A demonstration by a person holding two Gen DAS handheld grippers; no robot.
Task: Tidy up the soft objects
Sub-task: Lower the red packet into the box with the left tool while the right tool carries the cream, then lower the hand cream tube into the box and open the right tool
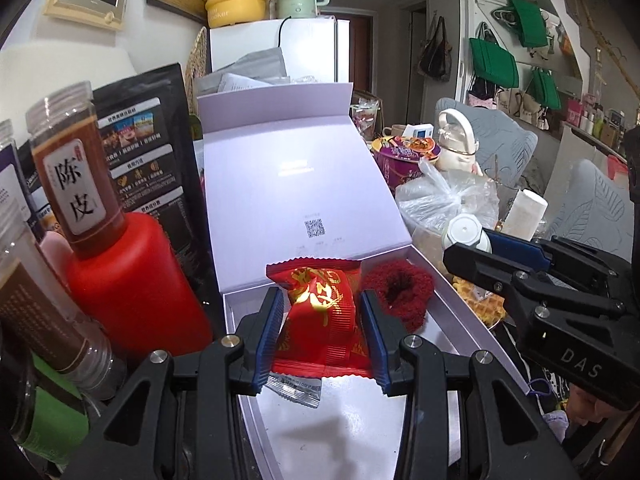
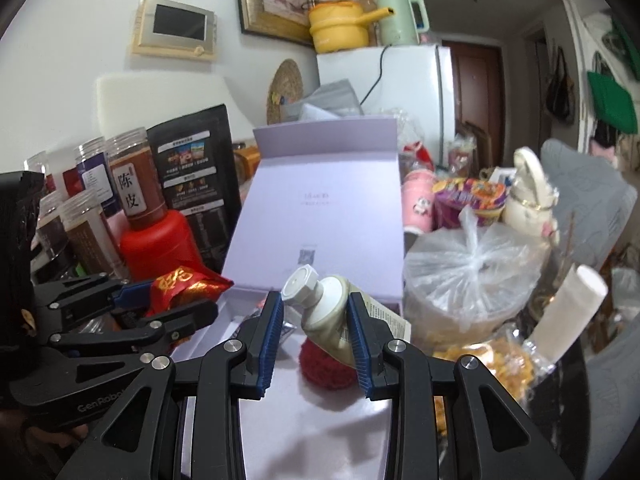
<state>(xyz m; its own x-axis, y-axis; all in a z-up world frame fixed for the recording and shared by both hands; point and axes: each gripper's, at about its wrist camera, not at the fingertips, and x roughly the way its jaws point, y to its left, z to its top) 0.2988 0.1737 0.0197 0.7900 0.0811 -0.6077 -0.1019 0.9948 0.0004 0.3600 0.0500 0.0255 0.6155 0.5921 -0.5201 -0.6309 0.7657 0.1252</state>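
Note:
An open lilac gift box [image 1: 244, 320] lies in front of me, lid raised. My left gripper [image 1: 322, 316] is shut on a red snack packet [image 1: 320, 320] with gold print, held over the box's inside. A red fuzzy scrunchie [image 1: 400, 292] lies in the box at its far right. My right gripper [image 2: 316, 332] is shut on a cream squeeze tube [image 2: 324, 312] with a white cap, held above the scrunchie [image 2: 324, 368]. The left gripper with the packet [image 2: 184, 284] shows at the left of the right wrist view; the right gripper [image 1: 472, 256] shows at the right of the left wrist view.
A red bottle [image 1: 136, 280], jars and a black pouch [image 1: 152, 152] stand left of the box. A tied plastic bag [image 2: 468, 276], a white tube [image 2: 568, 316], snack tubs and a cream flask [image 2: 528, 192] crowd the right side.

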